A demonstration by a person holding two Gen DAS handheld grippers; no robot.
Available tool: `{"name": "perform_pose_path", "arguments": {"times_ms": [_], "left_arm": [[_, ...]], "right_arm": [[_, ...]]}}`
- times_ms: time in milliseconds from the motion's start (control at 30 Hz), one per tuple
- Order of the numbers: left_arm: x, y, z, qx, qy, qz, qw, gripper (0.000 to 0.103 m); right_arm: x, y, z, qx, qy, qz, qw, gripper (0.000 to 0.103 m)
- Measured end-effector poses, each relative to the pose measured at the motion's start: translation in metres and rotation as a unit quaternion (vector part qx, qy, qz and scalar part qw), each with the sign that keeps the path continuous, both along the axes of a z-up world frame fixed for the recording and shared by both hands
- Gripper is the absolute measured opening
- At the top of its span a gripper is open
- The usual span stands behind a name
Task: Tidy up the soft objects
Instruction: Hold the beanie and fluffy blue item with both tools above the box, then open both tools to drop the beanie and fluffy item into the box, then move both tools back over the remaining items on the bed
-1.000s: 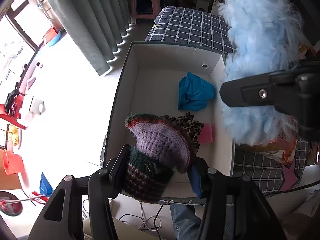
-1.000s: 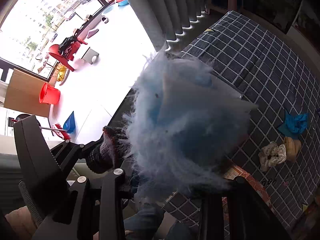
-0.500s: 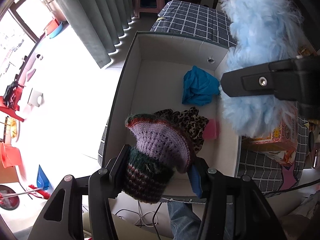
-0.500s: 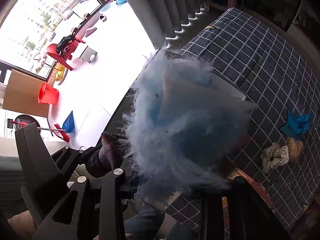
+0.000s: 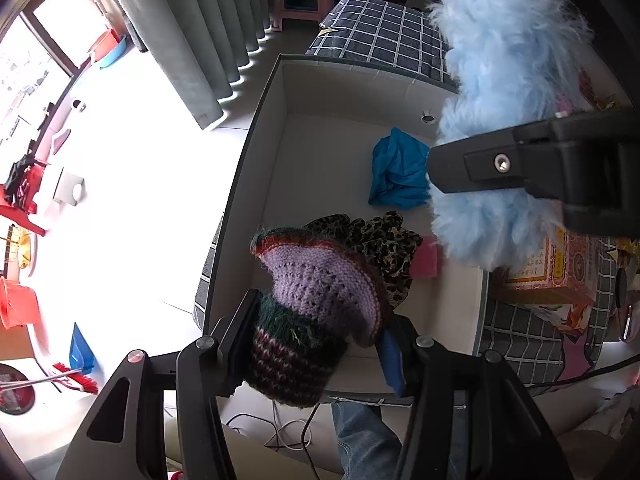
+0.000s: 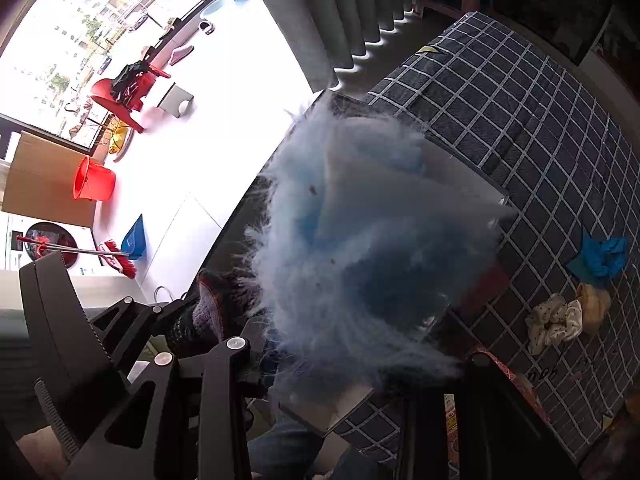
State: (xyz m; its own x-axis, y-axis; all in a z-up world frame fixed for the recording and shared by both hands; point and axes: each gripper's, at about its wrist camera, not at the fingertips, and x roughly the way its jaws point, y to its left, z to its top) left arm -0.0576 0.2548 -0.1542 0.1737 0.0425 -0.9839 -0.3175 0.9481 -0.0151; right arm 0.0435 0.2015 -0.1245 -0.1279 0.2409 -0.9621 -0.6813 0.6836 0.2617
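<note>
Checked bed's open grey box (image 5: 276,128) below: left gripper (image 5: 316,344) clamped on purple knitted hat (image 5: 316,296), right gripper (image 6: 352,364) clamped on fluffy blue fur piece (image 6: 360,248), its jaws just easing; lower both inside before release.

Checked bedcover (image 6: 520,92), open box (image 5: 256,168), scrunchies (image 6: 554,322), teal cloth (image 6: 600,256) lying on it

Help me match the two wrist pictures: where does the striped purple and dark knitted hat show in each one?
Left wrist: the knitted hat sits at lower centre, clamped in the left gripper, above the white box.
Right wrist: only a sliver of it shows at lower left, behind the fluffy light-blue item.
Shared landmark: the checked dark cloth.
</note>
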Motion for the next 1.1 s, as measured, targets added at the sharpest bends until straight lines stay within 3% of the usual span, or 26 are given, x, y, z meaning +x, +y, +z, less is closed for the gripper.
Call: {"name": "perform_pose_path", "arguments": {"times_ms": [33, 100, 267, 300, 333, 400, 600, 667, 700, 867, 1100], "left_arm": [[0.0, 0.001, 0.0, -0.005, -0.002, 0.003, 1.0, 0.058], [0.0, 0.003, 0.0, -0.006, -0.002, 0.004, 1.0, 0.06], [-0.002, 0.001, 0.005, -0.022, -0.023, -0.003, 0.9995, 0.068], [-0.003, 0.003, 0.007, -0.028, -0.03, 0.002, 0.9992, 0.076], [-0.003, 0.004, 0.009, -0.033, -0.036, 0.007, 0.9988, 0.082], [-0.001, 0.005, 0.011, -0.04, -0.036, 0.009, 0.9985, 0.082], [0.006, 0.006, 0.004, -0.057, -0.018, 0.023, 0.9979, 0.089], [0.007, 0.005, 0.005, -0.058, -0.022, 0.029, 0.9976, 0.101], [0.006, 0.005, 0.006, -0.063, -0.029, 0.034, 0.997, 0.103], [0.009, 0.005, 0.012, -0.07, -0.046, 0.044, 0.9955, 0.103], [0.02, 0.0, 0.017, -0.065, -0.04, 0.049, 0.9959, 0.103]], "right_arm": [[0.0, 0.0, 0.0, -0.005, -0.004, 0.0, 1.0, 0.049], [0.001, -0.001, 0.0, -0.006, -0.009, 0.001, 1.0, 0.057], [0.002, -0.002, 0.003, -0.005, -0.011, -0.001, 1.0, 0.059], [0.002, -0.003, 0.004, -0.008, -0.017, 0.0, 1.0, 0.07], [0.003, -0.004, 0.004, -0.013, -0.024, 0.0, 1.0, 0.087], [0.005, -0.007, 0.007, -0.01, -0.031, -0.003, 0.999, 0.098], [0.011, -0.017, 0.01, -0.024, -0.046, -0.012, 0.999, 0.102], [0.012, -0.022, 0.013, -0.02, -0.048, -0.017, 0.999, 0.102], [0.012, -0.024, 0.015, -0.02, -0.053, -0.018, 0.998, 0.102], [0.011, -0.032, 0.03, -0.023, -0.093, -0.012, 0.995, 0.102], [0.016, -0.045, 0.048, -0.006, -0.112, -0.02, 0.994, 0.102]]}}
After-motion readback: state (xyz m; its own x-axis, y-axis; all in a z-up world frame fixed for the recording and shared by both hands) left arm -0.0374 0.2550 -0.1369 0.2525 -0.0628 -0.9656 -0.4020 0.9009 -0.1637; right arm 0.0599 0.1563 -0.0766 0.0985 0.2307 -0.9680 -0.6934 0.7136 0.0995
